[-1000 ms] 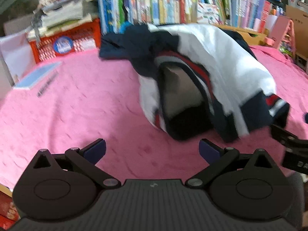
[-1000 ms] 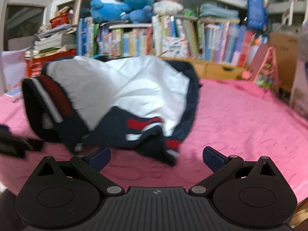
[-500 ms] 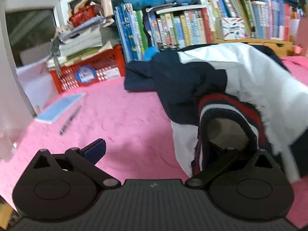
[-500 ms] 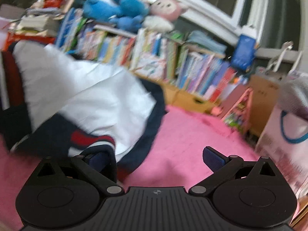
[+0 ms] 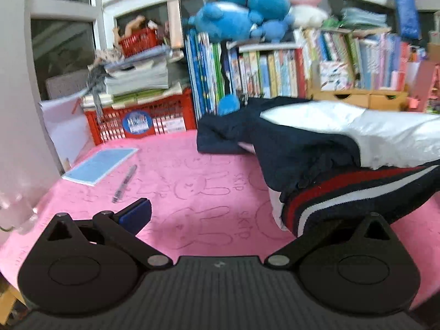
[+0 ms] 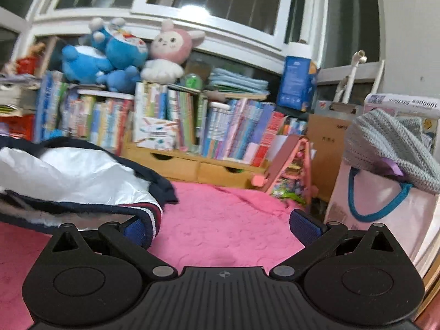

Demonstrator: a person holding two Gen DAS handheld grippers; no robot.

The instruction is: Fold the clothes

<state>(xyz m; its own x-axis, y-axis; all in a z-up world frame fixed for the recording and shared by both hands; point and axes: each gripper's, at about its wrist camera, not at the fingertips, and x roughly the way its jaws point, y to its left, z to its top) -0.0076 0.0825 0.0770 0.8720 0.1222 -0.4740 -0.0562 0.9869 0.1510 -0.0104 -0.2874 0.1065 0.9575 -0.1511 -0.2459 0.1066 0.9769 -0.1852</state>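
Both tongs, left and right, have moved in, wide open, at the jacket's striped hem, ready to grab it.

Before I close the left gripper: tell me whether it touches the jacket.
Touching. In the left wrist view the jacket's striped hem drapes over one finger of the left gripper.

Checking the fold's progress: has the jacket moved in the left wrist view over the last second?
Yes. The jacket sits nearer the left gripper, its striped hem over one finger, though the bookshelf shifted too.
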